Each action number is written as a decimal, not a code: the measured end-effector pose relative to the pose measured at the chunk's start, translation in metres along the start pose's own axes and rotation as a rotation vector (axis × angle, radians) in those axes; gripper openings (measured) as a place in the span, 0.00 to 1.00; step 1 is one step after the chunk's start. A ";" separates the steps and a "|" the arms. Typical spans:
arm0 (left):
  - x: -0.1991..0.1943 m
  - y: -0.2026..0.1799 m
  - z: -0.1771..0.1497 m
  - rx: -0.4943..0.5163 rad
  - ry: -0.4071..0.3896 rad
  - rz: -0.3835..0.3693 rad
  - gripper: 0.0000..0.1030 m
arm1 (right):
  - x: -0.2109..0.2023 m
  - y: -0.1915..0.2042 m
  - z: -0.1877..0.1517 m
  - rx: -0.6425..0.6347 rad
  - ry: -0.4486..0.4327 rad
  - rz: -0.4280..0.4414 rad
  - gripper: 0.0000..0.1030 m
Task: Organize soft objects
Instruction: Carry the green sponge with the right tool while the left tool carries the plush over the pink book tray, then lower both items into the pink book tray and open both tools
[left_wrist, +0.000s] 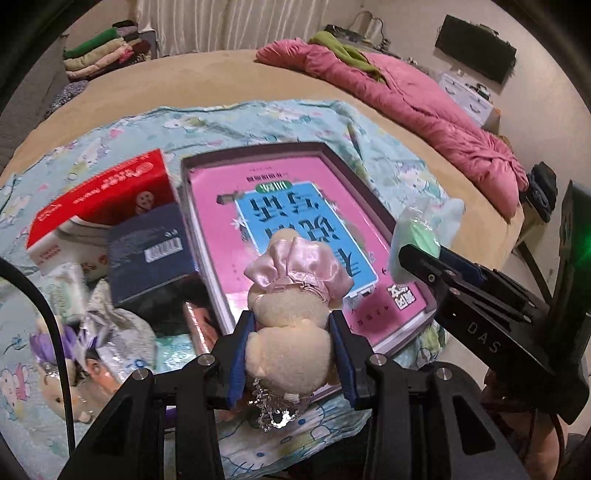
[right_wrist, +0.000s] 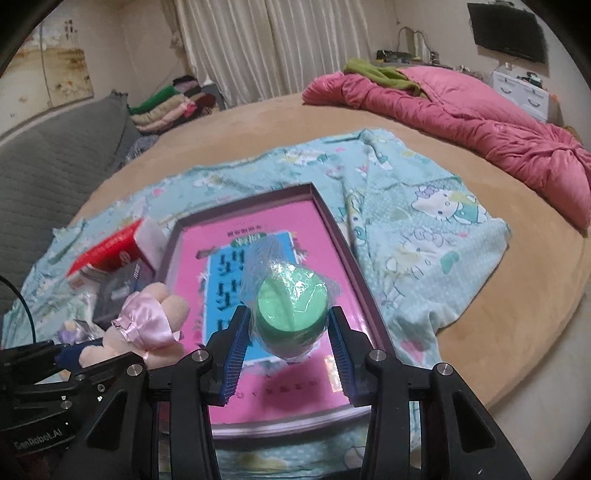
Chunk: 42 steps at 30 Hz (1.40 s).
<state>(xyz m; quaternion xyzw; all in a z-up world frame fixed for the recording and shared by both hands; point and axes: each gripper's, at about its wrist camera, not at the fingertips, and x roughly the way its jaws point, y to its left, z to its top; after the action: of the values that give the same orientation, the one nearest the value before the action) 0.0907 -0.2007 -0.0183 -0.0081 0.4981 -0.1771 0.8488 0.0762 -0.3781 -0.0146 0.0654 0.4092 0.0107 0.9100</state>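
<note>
Cream plush toy (left_wrist: 288, 332) pinched in left tool (left_wrist: 291, 350), wrapped green sponge (right_wrist: 291, 314) pinched in right tool (right_wrist: 286, 350), both above pink tray (right_wrist: 325, 206), red box (left_wrist: 110, 192) at ten o'clock.

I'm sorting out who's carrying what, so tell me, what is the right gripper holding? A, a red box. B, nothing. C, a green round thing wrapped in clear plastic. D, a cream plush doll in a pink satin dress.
C: the right gripper has its blue pads pressed on the plastic-wrapped green round object, while the left gripper holds the plush doll.
</note>
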 end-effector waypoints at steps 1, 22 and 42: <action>0.004 -0.001 0.000 0.000 0.010 -0.002 0.40 | 0.002 -0.001 -0.001 0.002 0.010 -0.001 0.43; 0.045 -0.011 -0.012 0.046 0.083 0.023 0.40 | 0.037 -0.017 -0.011 0.033 0.179 -0.082 0.45; 0.044 -0.011 -0.014 0.068 0.072 0.012 0.48 | 0.027 -0.022 -0.009 0.081 0.132 -0.118 0.66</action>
<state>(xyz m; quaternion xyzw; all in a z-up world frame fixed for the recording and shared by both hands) 0.0950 -0.2219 -0.0603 0.0298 0.5220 -0.1891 0.8312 0.0868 -0.3967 -0.0430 0.0772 0.4717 -0.0552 0.8766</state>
